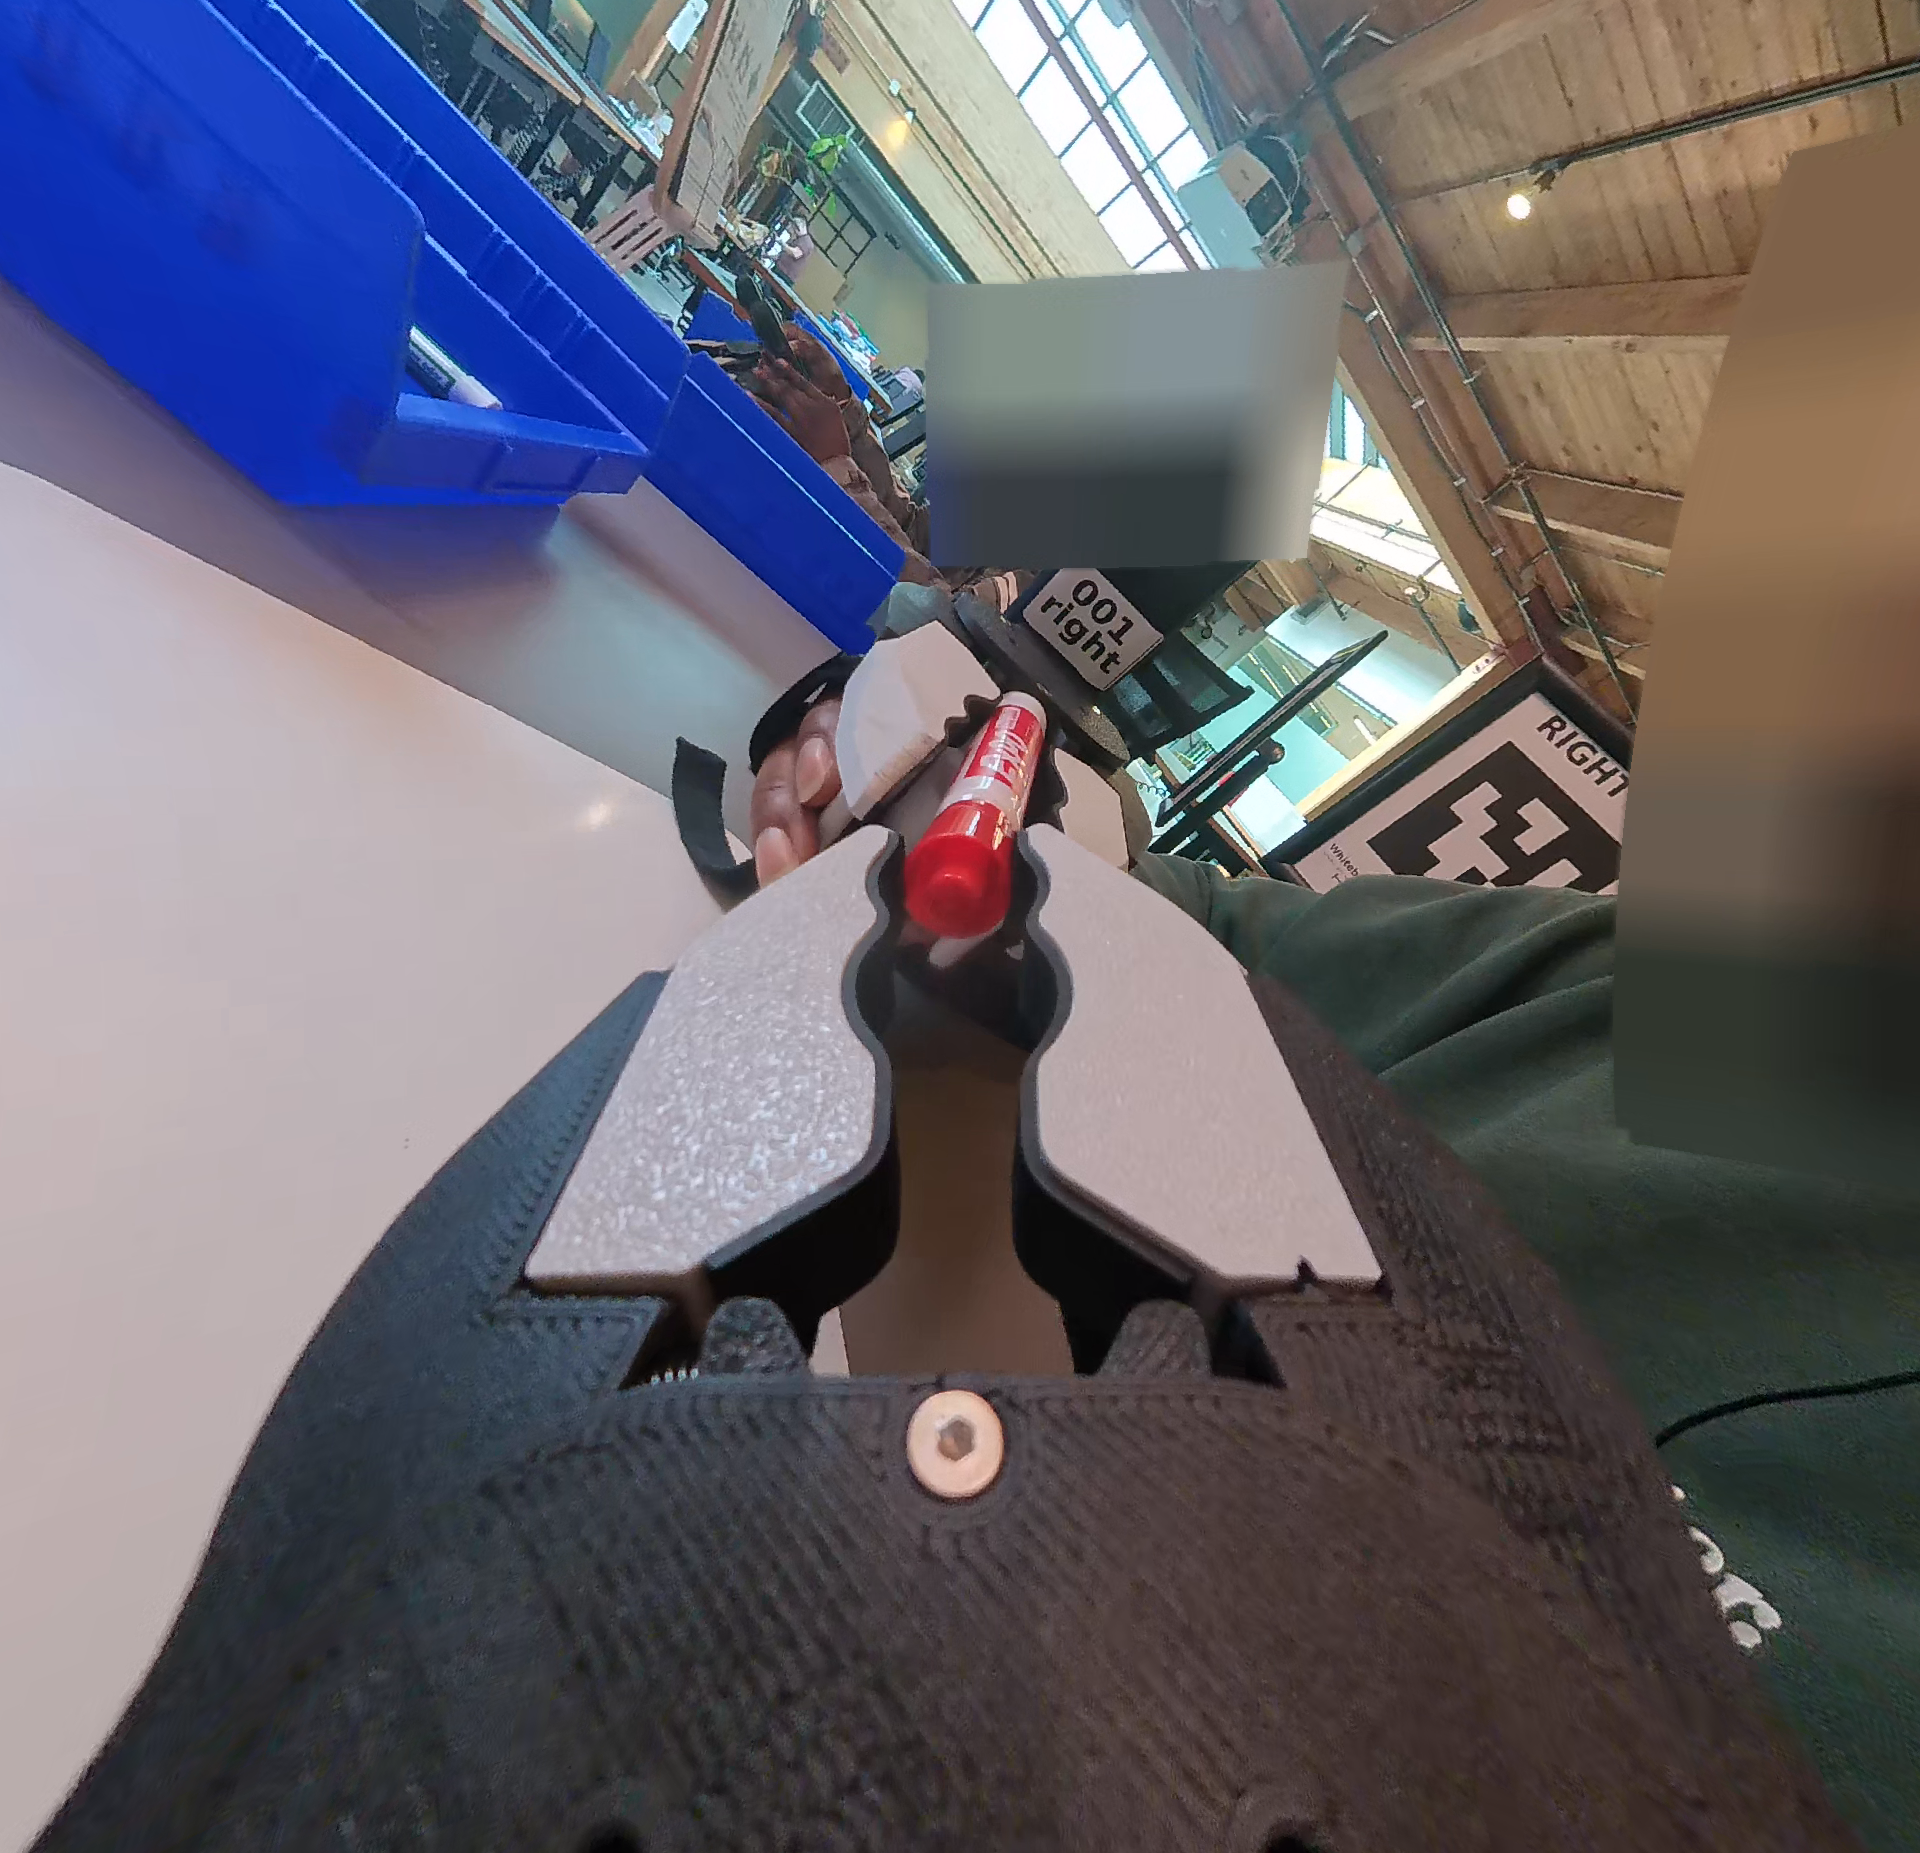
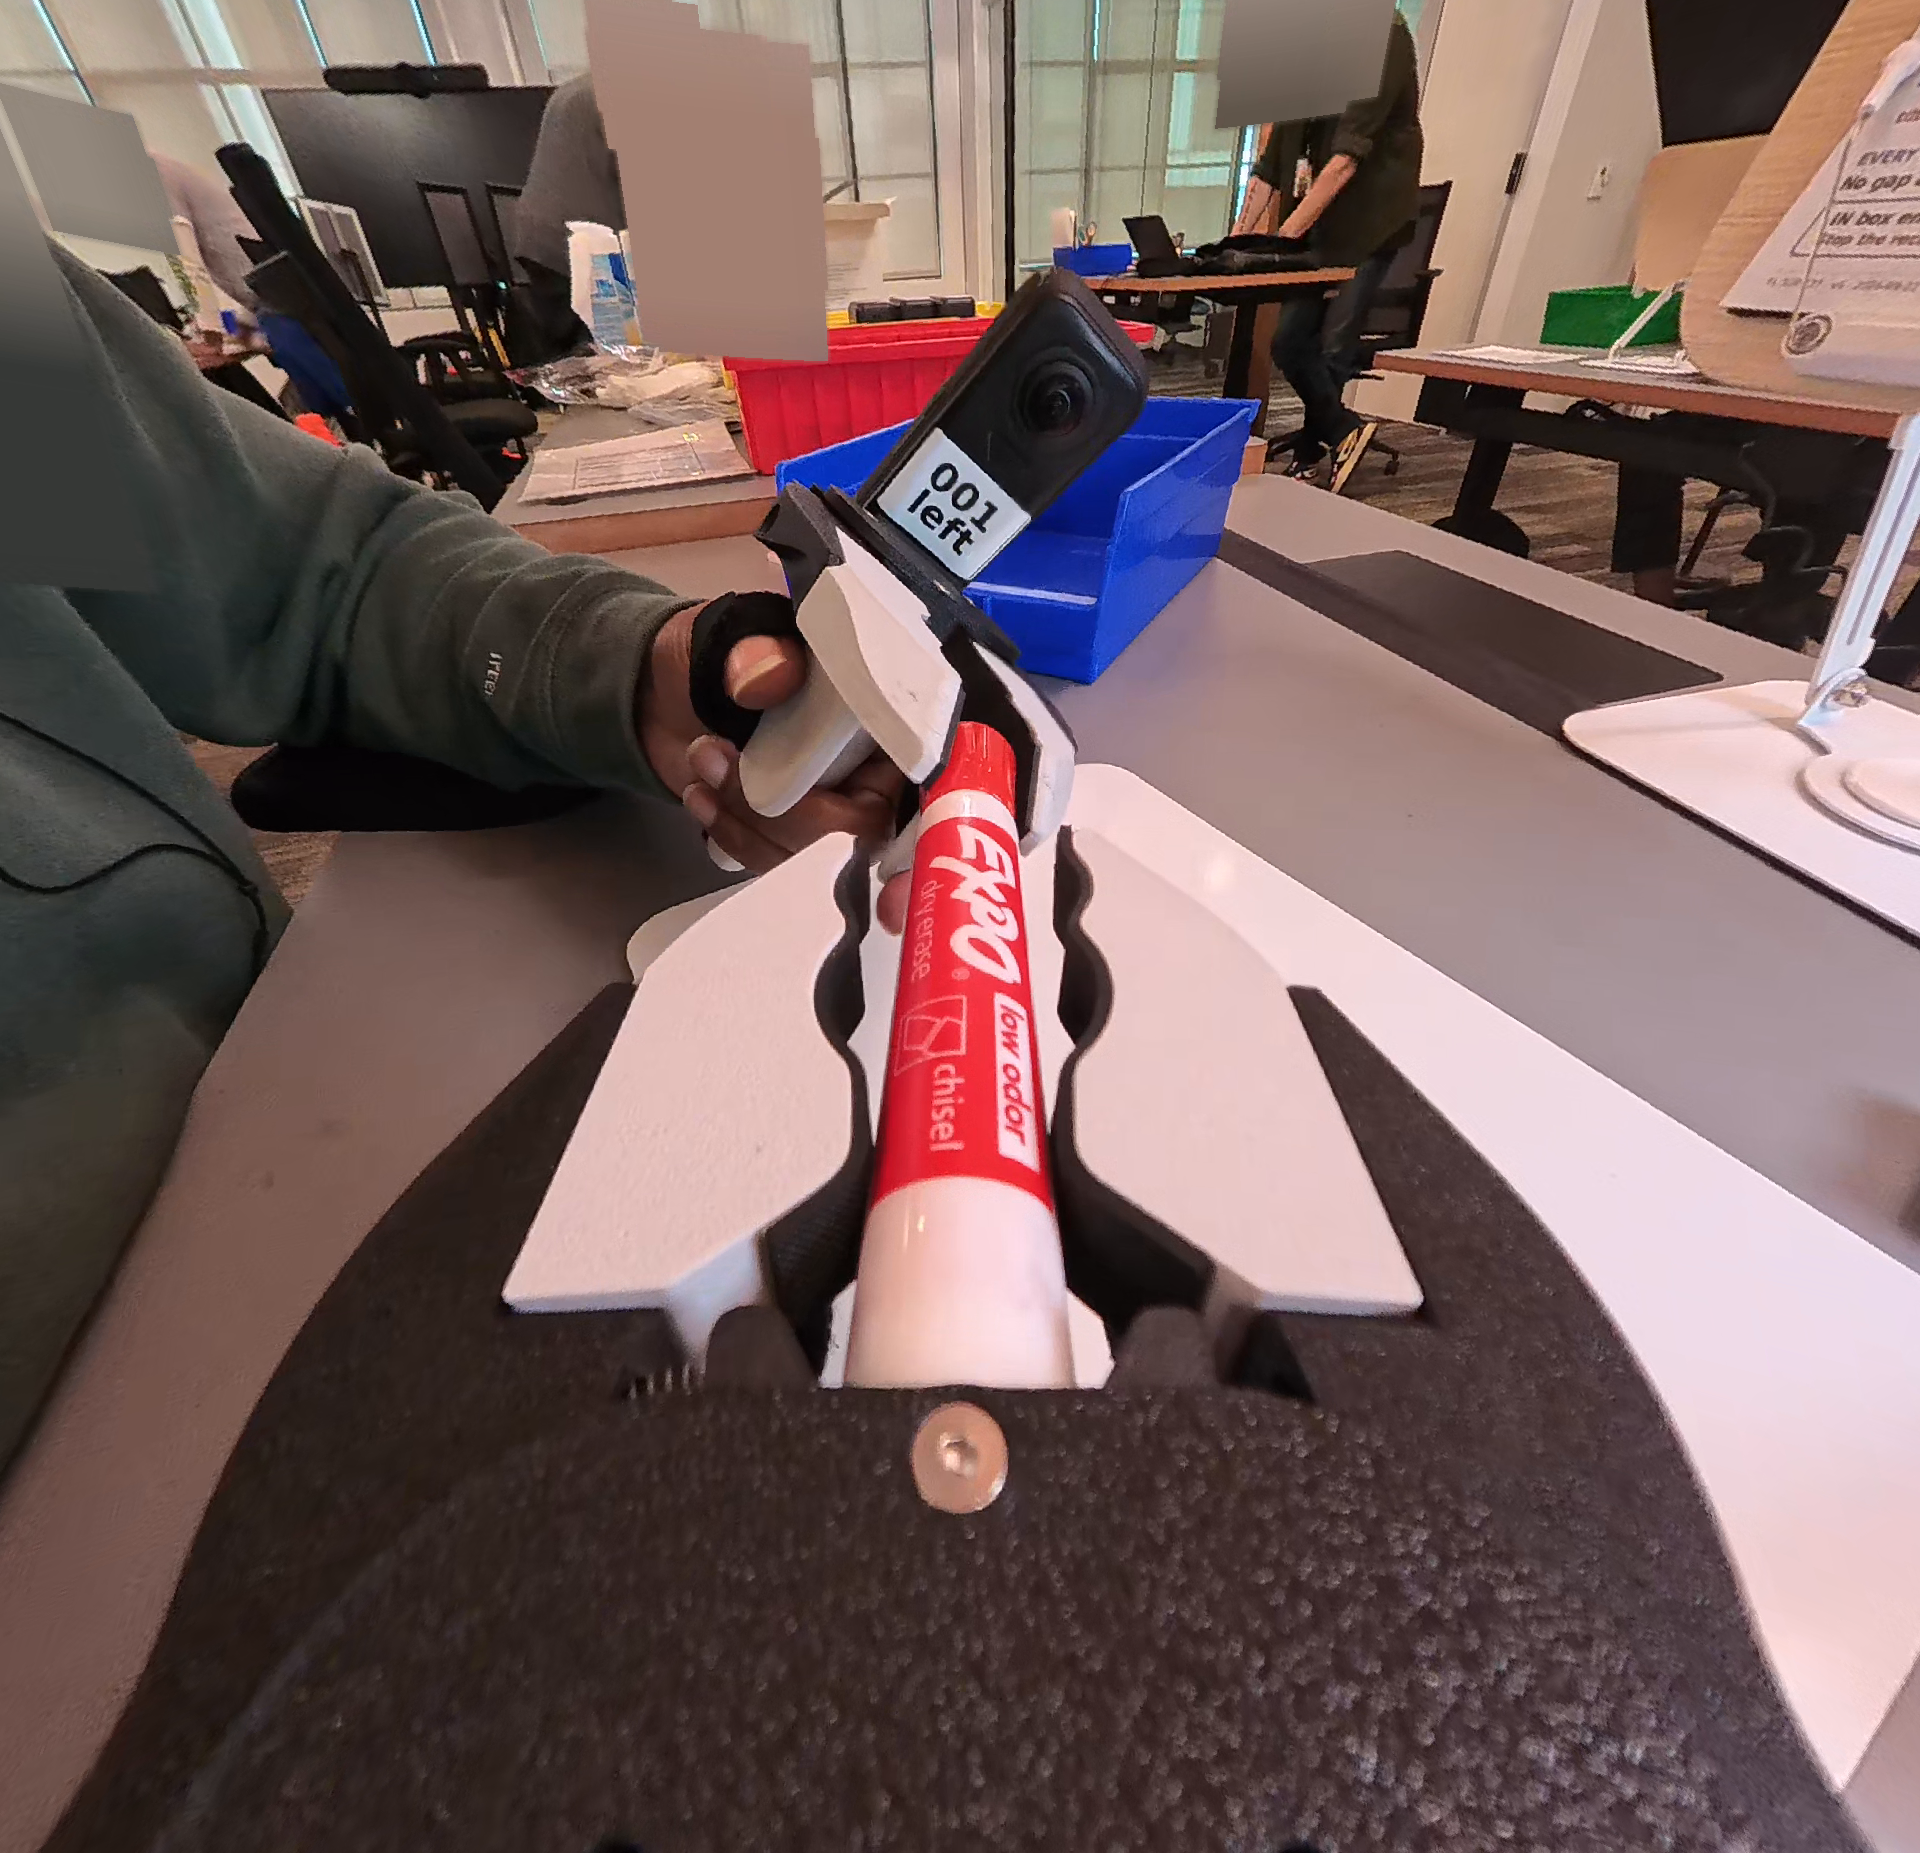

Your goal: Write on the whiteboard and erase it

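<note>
Your right gripper (image 2: 961, 873) has its jaws closed around the barrel of the red marker (image 2: 961, 1024). Your left gripper (image 1: 956, 868) has its jaws clamped on the marker's cap (image 1: 956, 868). Both are above the whiteboard (image 2: 1558, 1232), with the blue bin (image 2: 1132, 556) beyond.

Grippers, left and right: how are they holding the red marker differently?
The right gripper has the marker lying lengthwise deep between its fingers, while the left gripper only pinches the red cap at its fingertips. The right gripper looks level across the table; the left gripper tilts up toward the ceiling. Both are closed on the same marker, facing each other, each held in a person's hand.
</note>
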Action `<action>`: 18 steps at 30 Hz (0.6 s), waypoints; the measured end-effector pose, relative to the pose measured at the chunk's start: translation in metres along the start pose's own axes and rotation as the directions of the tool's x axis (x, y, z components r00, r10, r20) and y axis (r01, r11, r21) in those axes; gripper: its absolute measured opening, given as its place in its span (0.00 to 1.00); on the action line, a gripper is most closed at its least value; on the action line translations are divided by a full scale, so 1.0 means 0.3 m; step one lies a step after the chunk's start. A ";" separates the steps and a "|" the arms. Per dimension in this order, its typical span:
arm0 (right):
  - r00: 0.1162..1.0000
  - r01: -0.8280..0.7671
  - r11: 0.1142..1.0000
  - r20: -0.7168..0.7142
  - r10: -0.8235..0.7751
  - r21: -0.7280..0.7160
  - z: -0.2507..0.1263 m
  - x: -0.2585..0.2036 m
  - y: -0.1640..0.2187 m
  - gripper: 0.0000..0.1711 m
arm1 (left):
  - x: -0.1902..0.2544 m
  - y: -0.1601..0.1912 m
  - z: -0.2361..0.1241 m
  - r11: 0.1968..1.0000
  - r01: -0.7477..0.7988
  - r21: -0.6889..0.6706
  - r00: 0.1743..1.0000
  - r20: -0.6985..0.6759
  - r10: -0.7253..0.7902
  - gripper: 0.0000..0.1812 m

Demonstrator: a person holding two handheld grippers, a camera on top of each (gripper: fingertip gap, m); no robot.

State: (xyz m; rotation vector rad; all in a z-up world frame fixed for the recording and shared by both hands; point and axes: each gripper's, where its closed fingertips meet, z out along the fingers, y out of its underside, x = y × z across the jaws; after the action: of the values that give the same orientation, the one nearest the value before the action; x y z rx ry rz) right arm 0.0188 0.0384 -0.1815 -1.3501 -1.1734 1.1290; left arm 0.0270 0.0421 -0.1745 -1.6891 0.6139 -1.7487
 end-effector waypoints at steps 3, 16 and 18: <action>1.000 0.009 1.000 0.004 -0.009 0.005 0.000 -0.005 -0.009 0.20 | 0.011 -0.004 -0.001 0.999 -0.038 -0.003 0.999 -0.003 0.038 0.11; 1.000 0.006 1.000 0.003 -0.006 0.007 0.004 -0.010 -0.019 0.20 | 0.026 -0.007 -0.004 0.999 -0.054 -0.001 0.998 -0.029 0.054 0.11; 1.000 0.018 1.000 -0.011 -0.018 0.026 0.003 -0.010 -0.035 0.20 | 0.034 -0.018 -0.003 0.999 -0.045 0.016 0.998 -0.041 0.046 0.11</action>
State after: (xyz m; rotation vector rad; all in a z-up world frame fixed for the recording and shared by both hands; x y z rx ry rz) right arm 0.0168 0.0360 -0.1710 -1.3221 -1.1568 1.1193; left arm 0.0256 0.0383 -0.1636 -1.6199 0.6515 -1.7556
